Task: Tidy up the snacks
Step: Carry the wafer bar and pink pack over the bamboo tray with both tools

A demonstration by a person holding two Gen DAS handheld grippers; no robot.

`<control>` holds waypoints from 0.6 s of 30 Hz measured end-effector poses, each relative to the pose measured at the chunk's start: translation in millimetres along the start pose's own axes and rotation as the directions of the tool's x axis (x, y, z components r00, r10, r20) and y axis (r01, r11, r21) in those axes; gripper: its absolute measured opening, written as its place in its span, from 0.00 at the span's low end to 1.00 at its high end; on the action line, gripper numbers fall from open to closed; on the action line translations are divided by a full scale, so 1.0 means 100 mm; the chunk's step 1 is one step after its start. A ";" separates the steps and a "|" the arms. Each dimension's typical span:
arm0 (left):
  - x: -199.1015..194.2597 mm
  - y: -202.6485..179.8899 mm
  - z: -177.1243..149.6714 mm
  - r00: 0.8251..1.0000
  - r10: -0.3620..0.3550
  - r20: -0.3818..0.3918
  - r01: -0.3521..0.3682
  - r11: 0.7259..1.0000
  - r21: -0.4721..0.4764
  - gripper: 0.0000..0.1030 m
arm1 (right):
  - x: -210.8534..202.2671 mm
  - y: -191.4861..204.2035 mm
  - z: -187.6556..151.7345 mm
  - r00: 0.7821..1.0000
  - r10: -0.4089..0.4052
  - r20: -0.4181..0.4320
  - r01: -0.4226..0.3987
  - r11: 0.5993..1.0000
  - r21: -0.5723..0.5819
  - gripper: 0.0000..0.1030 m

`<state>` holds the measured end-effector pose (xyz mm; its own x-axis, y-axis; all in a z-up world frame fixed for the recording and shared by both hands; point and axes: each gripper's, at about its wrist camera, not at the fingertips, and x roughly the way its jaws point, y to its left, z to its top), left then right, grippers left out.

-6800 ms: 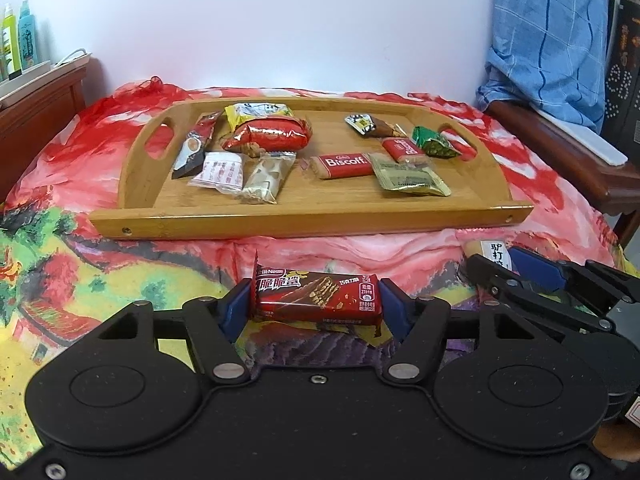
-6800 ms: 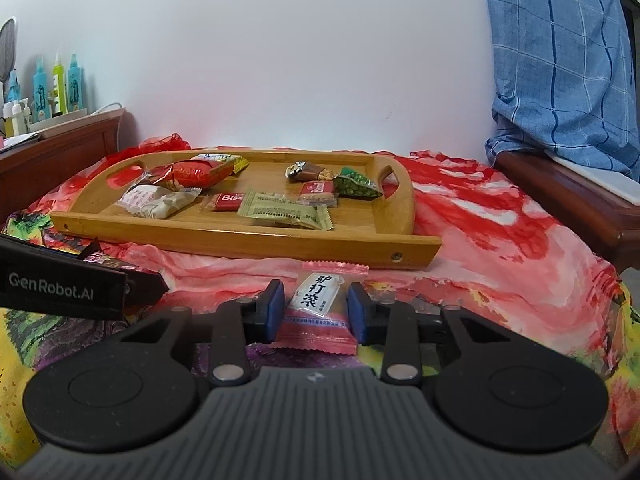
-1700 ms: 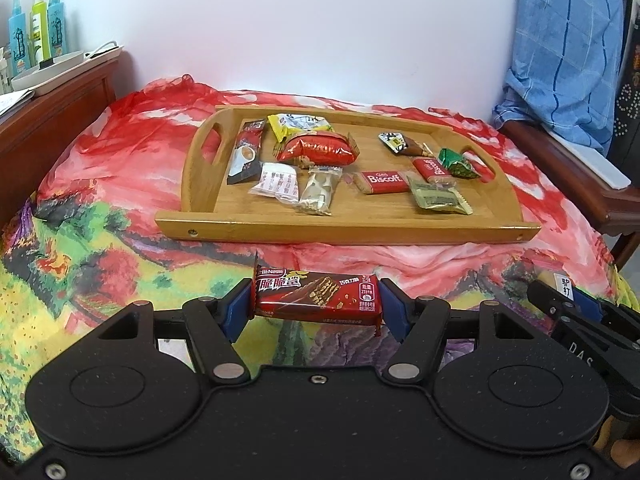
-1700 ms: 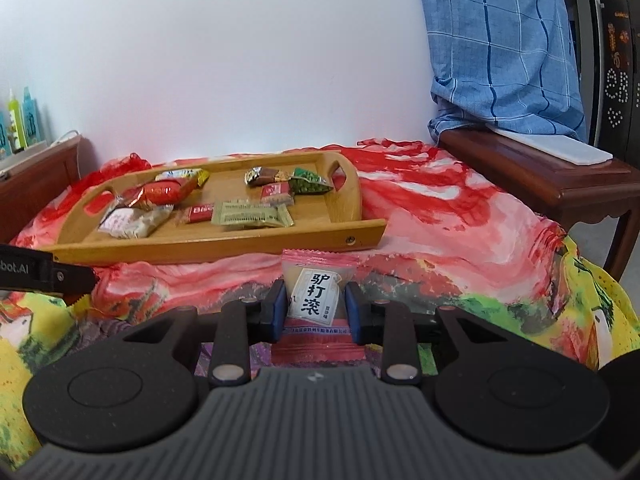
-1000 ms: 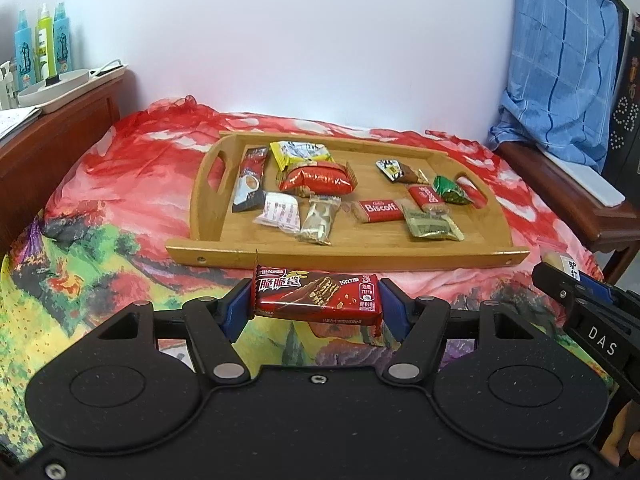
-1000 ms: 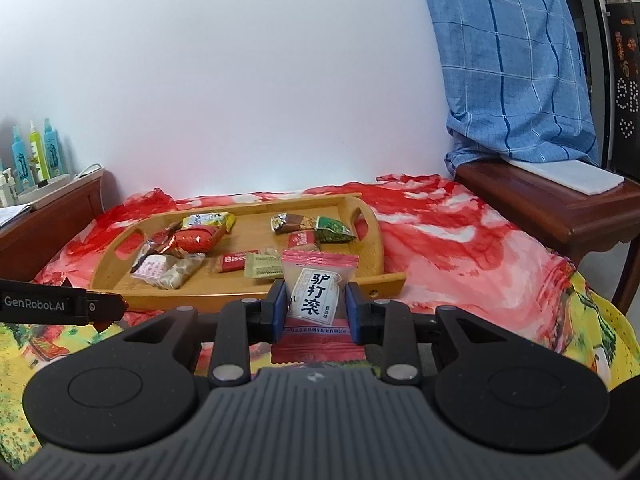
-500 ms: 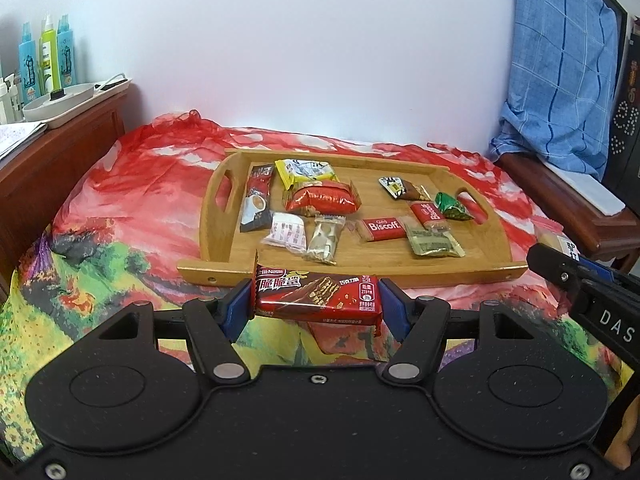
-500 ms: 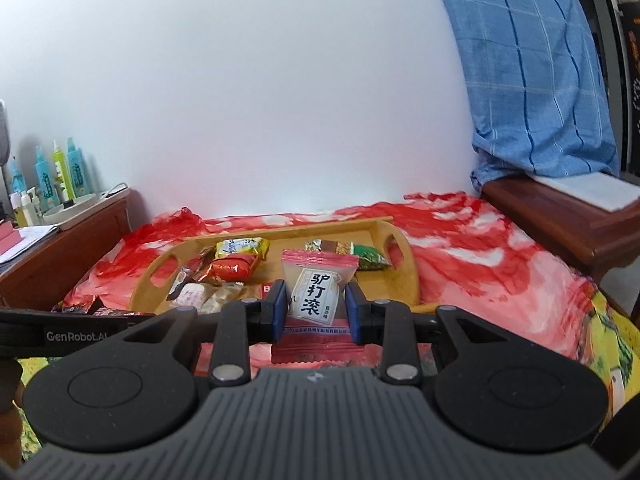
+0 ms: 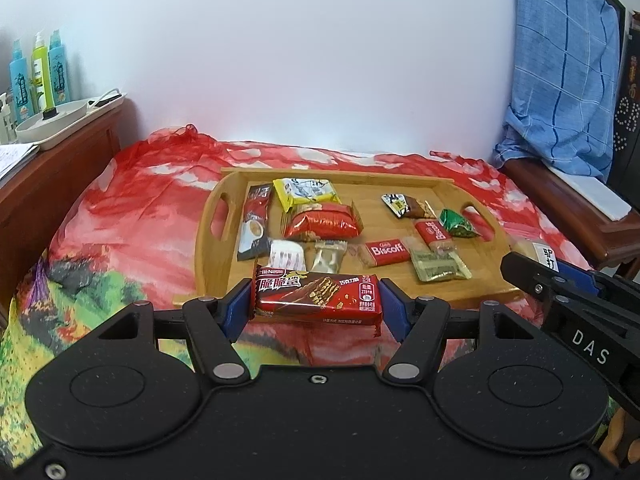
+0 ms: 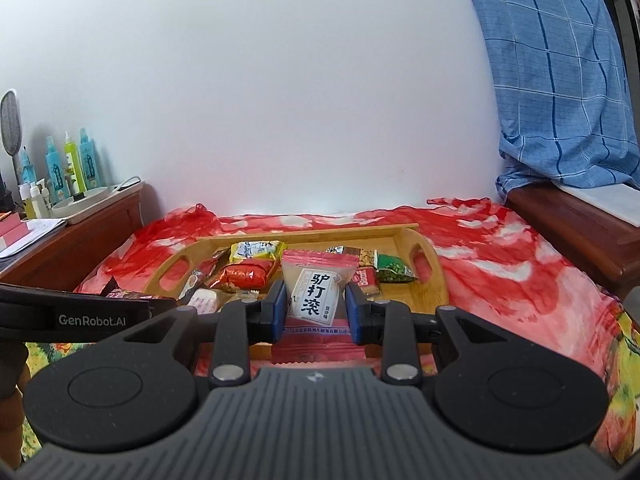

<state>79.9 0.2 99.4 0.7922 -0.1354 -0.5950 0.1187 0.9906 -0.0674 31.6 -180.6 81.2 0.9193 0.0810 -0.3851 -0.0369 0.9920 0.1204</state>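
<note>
My left gripper [image 9: 316,300] is shut on a red chocolate wafer bar [image 9: 316,294] and holds it in the air just before the near rim of the wooden tray [image 9: 208,256]. My right gripper [image 10: 315,306] is shut on a pink and white snack packet [image 10: 316,292], also raised in front of the tray [image 10: 436,276]. The tray holds several snacks: a Biscoff biscuit [image 9: 387,251], a red bag [image 9: 322,222], a yellow packet [image 9: 306,192], a coffee stick [image 9: 254,228], a green packet [image 9: 458,224]. The right gripper shows at the right of the left wrist view [image 9: 560,280].
The tray lies on a red patterned cloth [image 9: 132,216] over a bed. A wooden cabinet [image 9: 52,160] with bottles [image 9: 36,68] stands at the left. A wooden bench [image 9: 568,208] with a blue checked cloth [image 9: 560,80] is at the right. A white wall is behind.
Both grippers have risen and moved towards the tray with their snacks still held. The tray now sits closer and lower in both views.
</note>
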 end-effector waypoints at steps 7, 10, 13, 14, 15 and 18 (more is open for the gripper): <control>0.11 -0.01 0.12 1.000 -0.002 0.011 0.002 1.000 0.001 0.62 | 0.13 -0.01 0.07 1.000 0.006 0.000 -0.006 1.000 -0.016 0.34; 0.18 -0.02 0.20 1.000 -0.003 0.013 0.003 1.000 0.003 0.62 | 0.19 -0.02 0.09 1.000 0.005 -0.002 -0.005 1.000 -0.014 0.34; 0.24 -0.01 0.27 1.000 -0.003 0.011 0.003 1.000 -0.006 0.62 | 0.26 -0.04 0.12 1.000 0.004 -0.005 -0.004 1.000 -0.004 0.34; 0.26 -0.01 0.28 1.000 0.000 0.012 0.000 1.000 -0.005 0.62 | 0.28 -0.05 0.13 1.000 0.004 -0.005 -0.004 1.000 0.000 0.34; 0.29 -0.01 0.31 1.000 0.004 0.013 -0.004 1.000 -0.003 0.62 | 0.30 -0.06 0.14 1.000 0.004 -0.004 -0.004 1.000 0.004 0.34; 0.35 -0.01 0.36 1.000 0.011 0.014 -0.011 1.000 0.003 0.62 | 0.39 -0.08 0.16 1.000 0.004 -0.005 -0.004 1.000 0.013 0.34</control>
<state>129.2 -6.1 107.3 0.8019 -0.1247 -0.5843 0.1118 0.9920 -0.0584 74.5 -187.3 80.0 0.9171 0.0859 -0.3893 -0.0360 0.9904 0.1338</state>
